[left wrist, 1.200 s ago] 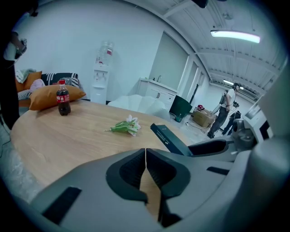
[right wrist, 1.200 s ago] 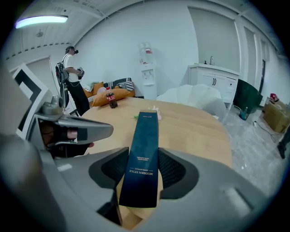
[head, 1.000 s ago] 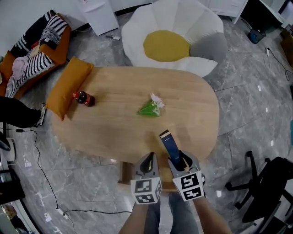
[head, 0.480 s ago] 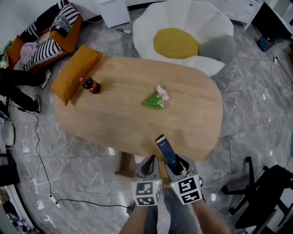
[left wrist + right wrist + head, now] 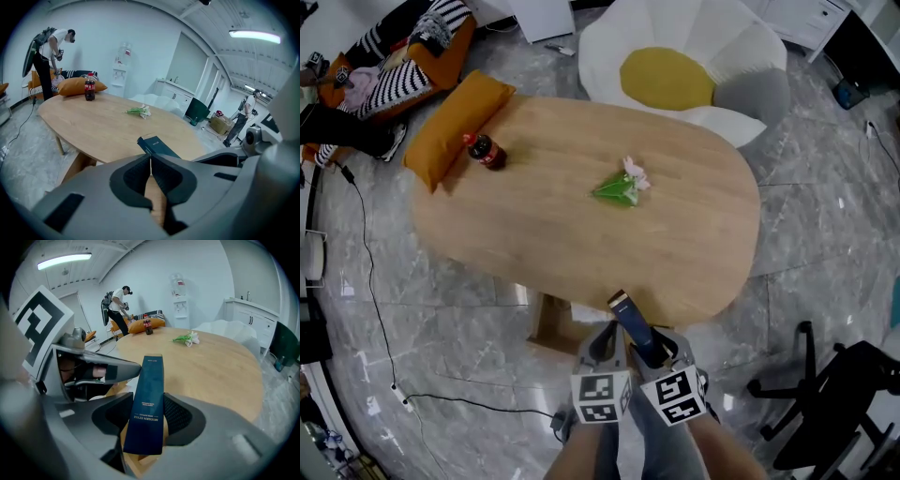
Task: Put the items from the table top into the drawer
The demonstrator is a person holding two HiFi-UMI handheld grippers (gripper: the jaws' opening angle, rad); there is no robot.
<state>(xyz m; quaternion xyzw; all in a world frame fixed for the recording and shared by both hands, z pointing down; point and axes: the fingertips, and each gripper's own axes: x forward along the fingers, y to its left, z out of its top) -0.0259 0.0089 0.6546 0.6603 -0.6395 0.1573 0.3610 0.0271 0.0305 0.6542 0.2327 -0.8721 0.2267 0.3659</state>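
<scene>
Blue box (image 5: 630,321) is clamped lengthways in my right gripper (image 5: 649,349); pads sit on its two broad faces near the back end, and most of the length sticks out ahead of the jaws; its tip reaches the near edge of the table (image 5: 694,253).

Left gripper (image 5: 602,343) is empty, jaws closed on each other with nothing between.

Wooden unit under the near table edge I take for the drawer (image 5: 551,326); can't tell from here how far it's open.

How I'd do this step: keep the clamp firm, since a long overhang means any knock on the tip levers the box in the pads; get the tip under the table lip and over the drawer before tilting; lay the box flat, then release; use the free left gripper on the drawer front if it needs more opening.

Pose: both grippers side by side, just short of the table edge, angled forward and down; right one rolled slightly, box leaning toward the left one.

Cola bottle (image 5: 485,151) and flower sprig (image 5: 621,186) remain on the top, well apart.
</scene>
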